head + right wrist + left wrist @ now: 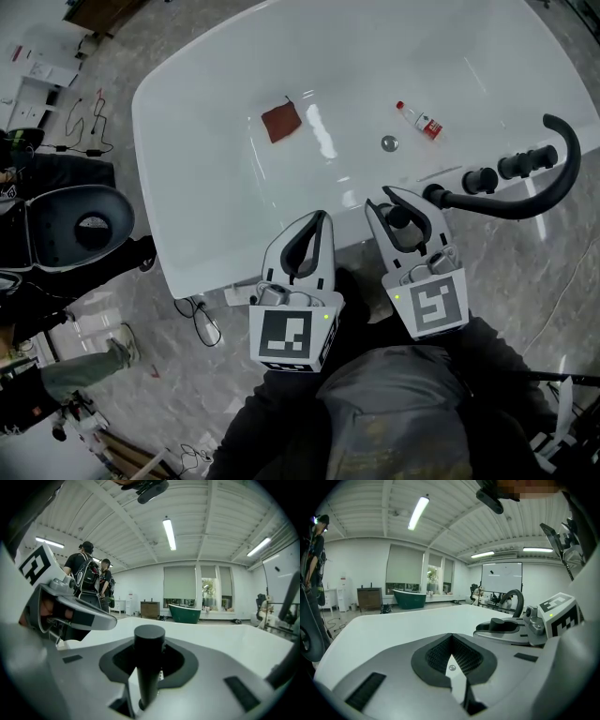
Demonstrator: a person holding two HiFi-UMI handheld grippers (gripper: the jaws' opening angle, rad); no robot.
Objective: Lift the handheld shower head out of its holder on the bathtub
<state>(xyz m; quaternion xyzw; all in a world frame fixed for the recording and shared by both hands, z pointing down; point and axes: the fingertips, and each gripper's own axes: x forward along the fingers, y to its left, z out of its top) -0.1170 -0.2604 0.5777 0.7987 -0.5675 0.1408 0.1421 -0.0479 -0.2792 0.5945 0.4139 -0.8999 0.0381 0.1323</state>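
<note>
The handheld shower head [398,217] is a black cylinder standing upright on the near rim of the white bathtub [187,169]. My right gripper [386,197] reaches around it. In the right gripper view the black shower head [150,641] stands between the jaws. Dark pad shows on both sides of it, so the right gripper [149,645] is open. My left gripper [322,217] rests beside it to the left, over the rim, shut and empty. In the left gripper view, the left gripper [451,638] has its pads together, and the shower head [502,623] shows to its right.
A black curved faucet spout [555,173] and two black knobs [480,178] stand on the rim to the right. Inside the tub lie a red cloth [281,122], a small bottle [419,120] and the drain [389,143]. A grey chair [80,225] and people stand at the left.
</note>
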